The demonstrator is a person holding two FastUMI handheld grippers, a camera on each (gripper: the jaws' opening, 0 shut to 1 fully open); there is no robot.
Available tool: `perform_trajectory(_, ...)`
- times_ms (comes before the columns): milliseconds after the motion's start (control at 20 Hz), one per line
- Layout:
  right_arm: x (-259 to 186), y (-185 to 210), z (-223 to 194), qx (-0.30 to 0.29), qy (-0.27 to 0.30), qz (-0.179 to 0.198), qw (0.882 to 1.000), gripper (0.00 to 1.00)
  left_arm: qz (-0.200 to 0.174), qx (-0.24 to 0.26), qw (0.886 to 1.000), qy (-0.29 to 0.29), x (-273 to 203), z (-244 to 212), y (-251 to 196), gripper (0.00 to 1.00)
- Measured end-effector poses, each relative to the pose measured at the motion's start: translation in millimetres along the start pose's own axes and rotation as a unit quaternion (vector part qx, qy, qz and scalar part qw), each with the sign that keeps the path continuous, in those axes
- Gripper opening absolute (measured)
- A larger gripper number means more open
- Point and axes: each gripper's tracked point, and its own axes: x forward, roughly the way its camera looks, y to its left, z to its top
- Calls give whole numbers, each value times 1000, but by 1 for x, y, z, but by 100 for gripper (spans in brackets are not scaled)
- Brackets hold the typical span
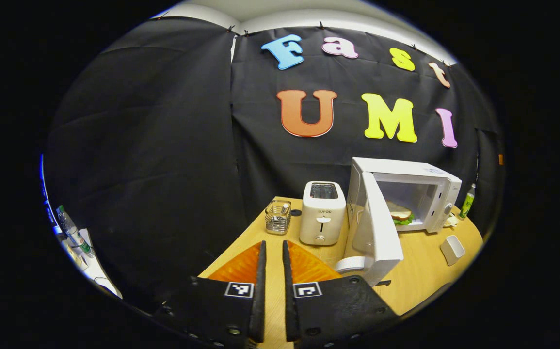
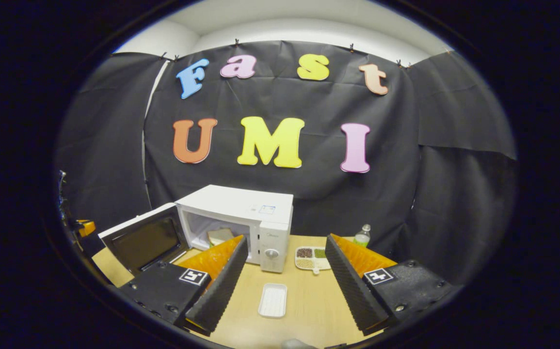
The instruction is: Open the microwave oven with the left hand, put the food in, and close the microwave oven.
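Observation:
The white microwave (image 1: 420, 182) stands on the wooden table with its door (image 1: 376, 232) swung wide open. A sandwich (image 1: 400, 213) lies inside the cavity. My left gripper (image 1: 272, 246) hovers over the table's near left part, well short of the door, with its fingers drawn close together and nothing between them. In the right gripper view the microwave (image 2: 253, 206) is ahead to the left, its door (image 2: 146, 240) open toward the left and the sandwich (image 2: 220, 236) inside. My right gripper (image 2: 287, 241) is open wide and empty, a little in front of the oven.
A white toaster (image 1: 322, 215) and a wire basket (image 1: 278, 216) stand left of the microwave. An empty white tray (image 2: 273, 299) lies on the table in front of it. A divided plate (image 2: 311, 258) and a green bottle (image 2: 362, 236) sit to its right.

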Motion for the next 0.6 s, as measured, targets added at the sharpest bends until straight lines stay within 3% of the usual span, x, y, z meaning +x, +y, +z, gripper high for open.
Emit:
perform_trajectory(100, -3, -2, -2, 0, 2, -3, 1000, 94, -2, 2, 1000, 3, 12, -8, 0, 1)
perform_trajectory(400, -13, -14, -9, 6, 18, -21, 1000, 94, -41, 43, 998, -6, 23, -18, -24, 0)
perform_trajectory(450, -14, -15, -11, 7, 22, -24, 999, 100, -49, 47, 998, -6, 23, -19, -30, 0)
perform_trajectory(500, -15, -17, -14, 7, 26, -25, 999, 94, -53, 53, 997, -2, 26, -23, -35, 0)
perform_trajectory(600, -19, -21, -16, 8, 30, -28, 999, 94, -58, 54, 997, 3, 31, -27, -42, 0)
